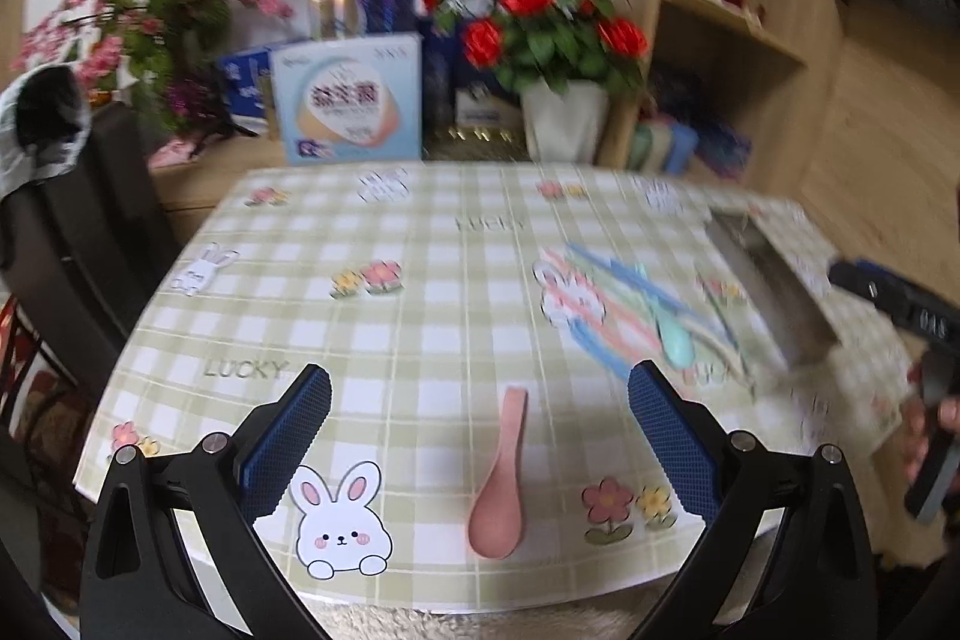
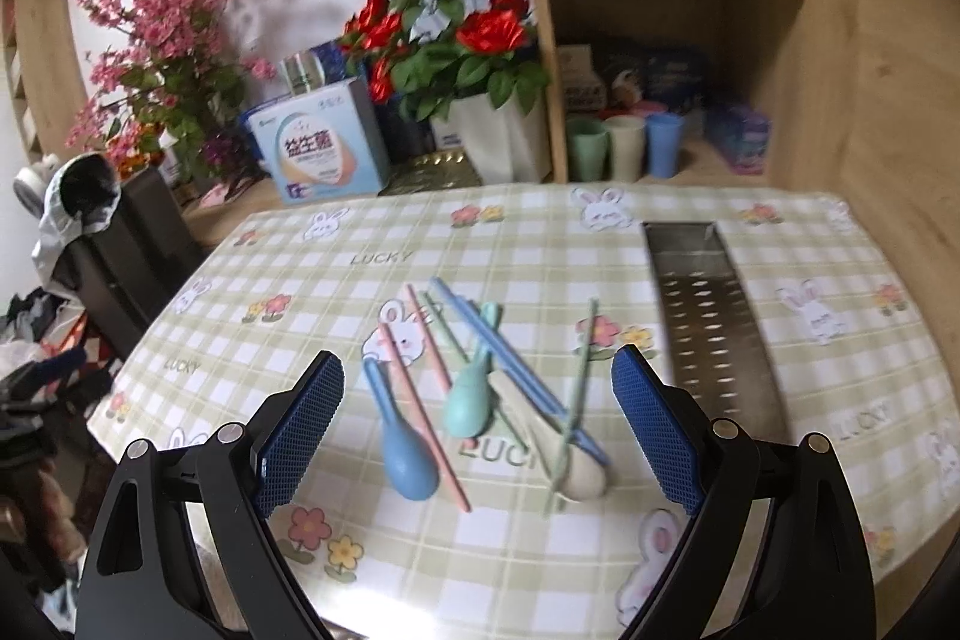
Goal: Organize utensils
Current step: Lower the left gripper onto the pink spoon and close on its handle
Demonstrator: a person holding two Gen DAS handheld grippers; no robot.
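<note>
Fingers of both the left gripper (image 1: 480, 400) and right gripper (image 2: 478, 382) spread wide, empty, above scattered spoons (image 2: 408, 445).

Red roses in white pot (image 2: 498, 142), pink blossoms (image 2: 162, 34), 3 cups (image 2: 624, 145) on shelf.

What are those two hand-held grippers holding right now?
Nothing. The left hand-held gripper is open above the pink plastic spoon; the right hand-held gripper is open.

loose pastel utensils (image 2: 480, 388) beside metal tray (image 2: 708, 316)
</note>
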